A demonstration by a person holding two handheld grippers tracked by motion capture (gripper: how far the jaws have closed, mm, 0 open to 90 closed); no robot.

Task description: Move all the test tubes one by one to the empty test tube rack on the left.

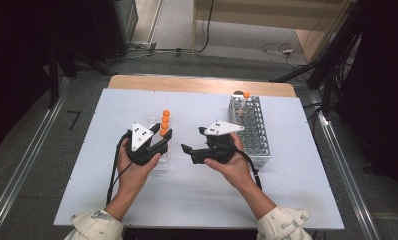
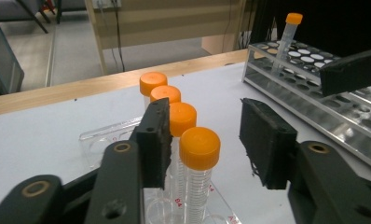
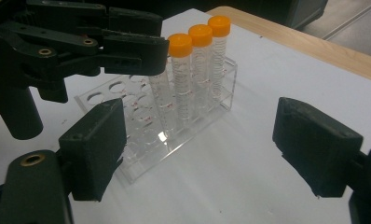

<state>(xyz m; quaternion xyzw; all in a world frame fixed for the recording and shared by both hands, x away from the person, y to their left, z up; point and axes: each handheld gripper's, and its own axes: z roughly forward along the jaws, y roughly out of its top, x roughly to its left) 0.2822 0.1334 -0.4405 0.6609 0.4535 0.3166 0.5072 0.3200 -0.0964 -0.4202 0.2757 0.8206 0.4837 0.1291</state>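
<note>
Left gripper — jaws parted around the nearest orange-capped tube, pads clear of it; the tube stands in the clear plastic rack. Right gripper — jaws spread, empty, beside the rack.

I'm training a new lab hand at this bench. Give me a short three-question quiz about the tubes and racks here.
1. How many orange-capped clear plastic tubes stand in the clear acrylic rack?
2. True or false: the right gripper has its jaws clamped on a tube.
3. The silver metal grid rack holds: A) no tubes, B) one tube, C) four tubes.
Key: 1. four; 2. false; 3. B.
</note>
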